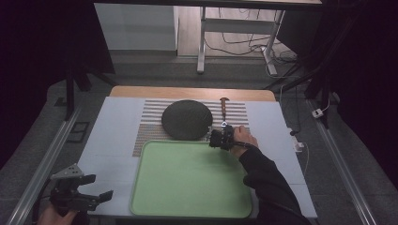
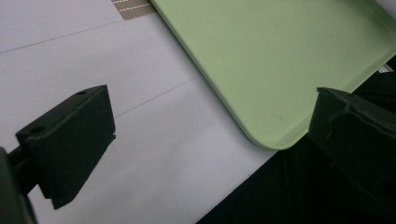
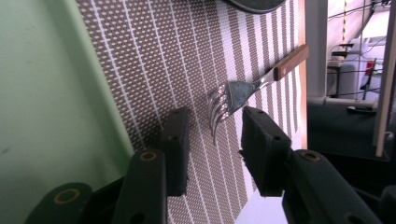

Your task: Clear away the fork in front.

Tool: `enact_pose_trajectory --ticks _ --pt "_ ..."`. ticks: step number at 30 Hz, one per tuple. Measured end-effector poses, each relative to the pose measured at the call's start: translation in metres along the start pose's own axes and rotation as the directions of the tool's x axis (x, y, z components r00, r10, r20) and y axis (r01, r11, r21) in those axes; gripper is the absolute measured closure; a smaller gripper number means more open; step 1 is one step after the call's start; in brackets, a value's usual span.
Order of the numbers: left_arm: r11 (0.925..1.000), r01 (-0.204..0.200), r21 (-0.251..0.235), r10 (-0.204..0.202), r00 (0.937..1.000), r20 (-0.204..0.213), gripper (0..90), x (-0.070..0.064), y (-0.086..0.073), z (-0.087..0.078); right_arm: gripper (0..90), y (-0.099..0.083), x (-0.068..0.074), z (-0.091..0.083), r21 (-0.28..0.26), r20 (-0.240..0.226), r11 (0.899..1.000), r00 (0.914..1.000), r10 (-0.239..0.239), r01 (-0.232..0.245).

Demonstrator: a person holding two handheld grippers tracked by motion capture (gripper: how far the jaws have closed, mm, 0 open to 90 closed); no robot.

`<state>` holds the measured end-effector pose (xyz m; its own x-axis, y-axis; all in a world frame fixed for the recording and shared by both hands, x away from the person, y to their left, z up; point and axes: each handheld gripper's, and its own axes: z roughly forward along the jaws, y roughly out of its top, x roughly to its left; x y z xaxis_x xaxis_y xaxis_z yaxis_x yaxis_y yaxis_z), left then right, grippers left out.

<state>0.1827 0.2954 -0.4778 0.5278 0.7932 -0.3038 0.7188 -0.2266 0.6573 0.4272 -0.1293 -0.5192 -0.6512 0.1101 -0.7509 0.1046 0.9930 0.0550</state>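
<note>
Fingers [image 3: 261, 140] of our right gripper [image 3: 214, 140] stand narrowly parted around the fork [image 3: 229, 100] tines, not yet closed; the fork lies on the striped placemat [image 3: 154, 60] just beyond the green tray [image 1: 192, 178]. Our left gripper [image 1: 91, 187] waits wide at the tray's near left corner. We judge pickup barely begun; lifting and placing remain.

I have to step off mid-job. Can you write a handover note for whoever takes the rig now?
Right gripper: open, jaws either side of the tines of the wooden-handled metal fork, not yet closed.
Left gripper: open, idle at the table's near left corner.
The fork lies on the brown striped placemat, beside the dark round plate.
The pale green tray has nothing on it.
Left to do: grasp and lift the fork.
</note>
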Motion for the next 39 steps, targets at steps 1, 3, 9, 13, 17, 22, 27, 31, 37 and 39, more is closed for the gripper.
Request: enact_pose_trajectory --ticks 1,3,9,13,17,22,27,31,37,39 --pt "1.0000 0.000 0.000 0.000 1.0000 0.000 0.4 0.000 0.000 0.000 63.1 0.001 0.000 0.003 0.000 -0.023 1.000 0.9997 -0.008 0.008" --pt "1.0000 0.000 0.001 0.000 1.0000 0.000 0.5 0.000 0.000 0.000 64.6 0.002 0.001 0.007 0.014 -0.012 1.000 0.9996 -0.024 0.024" --pt "1.0000 0.000 0.002 0.000 1.0000 0.001 0.5 0.000 0.000 0.000 69.9 0.004 0.005 0.015 0.031 0.048 0.998 0.9974 -0.054 0.052" --pt "1.0000 -0.001 0.001 0.001 1.0000 0.001 0.5 0.000 0.000 0.000 77.9 0.005 0.007 0.019 0.044 0.064 0.996 0.9949 -0.078 0.075" --pt "1.0000 -0.002 0.002 0.002 1.0000 0.001 0.5 0.000 0.000 0.000 86.8 0.005 0.011 0.022 0.044 0.058 0.992 0.9914 -0.117 0.115" --pt "1.0000 -0.002 0.002 0.002 1.0000 0.000 0.5 0.000 0.000 0.000 88.7 0.005 0.009 0.017 0.043 0.085 0.991 0.9880 -0.129 0.126" --pt "1.0000 -0.003 0.001 0.003 1.0000 -0.001 0.5 0.000 0.000 0.000 89.1 0.005 0.005 0.008 0.032 0.108 0.994 0.9885 -0.106 0.104" --pt "1.0000 -0.004 0.001 0.004 1.0000 -0.001 0.5 -0.001 0.000 0.000 89.1 0.002 0.003 0.001 0.005 0.091 0.995 0.9911 -0.097 0.097" --pt "1.0000 -0.008 0.000 0.008 1.0000 -0.004 0.5 -0.001 0.000 0.000 89.1 -0.002 0.003 -0.013 -0.026 0.104 0.995 0.9900 -0.095 0.098" --pt "1.0000 -0.008 0.000 0.008 1.0000 -0.005 0.6 -0.001 0.000 0.000 89.2 -0.003 0.004 -0.022 -0.033 0.097 0.995 0.9909 -0.093 0.097"
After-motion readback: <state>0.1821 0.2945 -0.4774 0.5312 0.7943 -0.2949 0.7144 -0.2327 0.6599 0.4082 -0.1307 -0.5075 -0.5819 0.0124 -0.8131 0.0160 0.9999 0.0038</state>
